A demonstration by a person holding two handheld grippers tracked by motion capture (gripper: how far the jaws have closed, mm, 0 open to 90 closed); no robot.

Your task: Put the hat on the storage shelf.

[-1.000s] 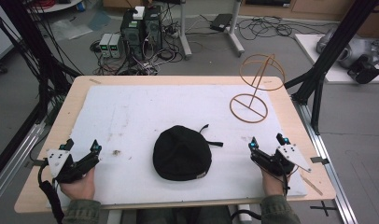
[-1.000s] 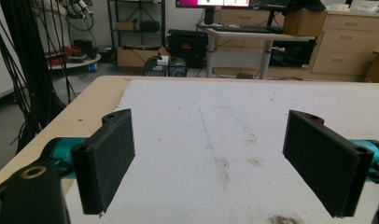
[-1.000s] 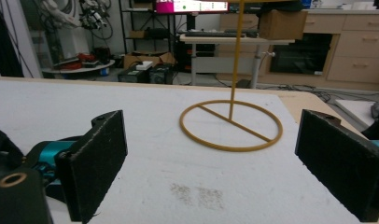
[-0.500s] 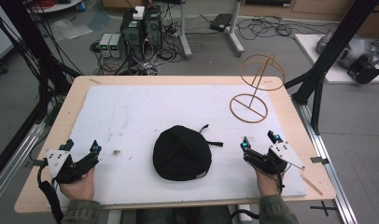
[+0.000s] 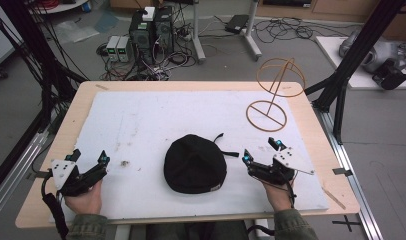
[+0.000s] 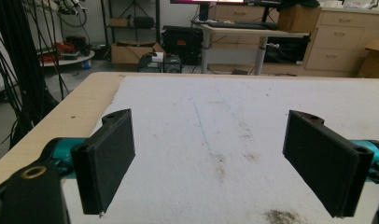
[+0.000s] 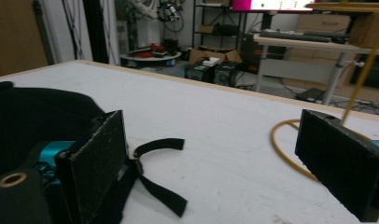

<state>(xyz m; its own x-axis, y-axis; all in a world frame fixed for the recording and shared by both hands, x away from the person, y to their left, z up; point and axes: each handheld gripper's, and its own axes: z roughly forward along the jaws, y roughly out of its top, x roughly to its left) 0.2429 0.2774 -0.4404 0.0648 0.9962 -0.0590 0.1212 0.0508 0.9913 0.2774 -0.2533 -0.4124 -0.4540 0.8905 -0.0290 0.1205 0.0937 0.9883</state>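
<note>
Since a second ago the right gripper (image 5: 261,151) has slid in from the table's right edge toward the black cap (image 5: 194,163) and now sits just beside it, its jaws spread wide with nothing between them; the left gripper (image 5: 89,159) has stayed near the front left corner, jaws also wide and empty. From the right gripper view, the cap (image 7: 33,116) lies against the near jaw, and its strap (image 7: 155,172) curls loose over the sheet in the gap. The cap sits at the front middle of the table (image 5: 86,97), between the two grippers and well apart from the left one. Under everything lies a white sheet (image 5: 141,120), scuffed with grey smudges and one dark crumb-like mark (image 5: 124,162) near the left gripper. Farther back on the right stands a yellow wire hat stand (image 5: 273,97), its ring base flat on the sheet. Beyond the table, computer boxes (image 5: 151,30) and tangled cables (image 5: 286,27) cover the grey floor, with black frame posts on either side.
</note>
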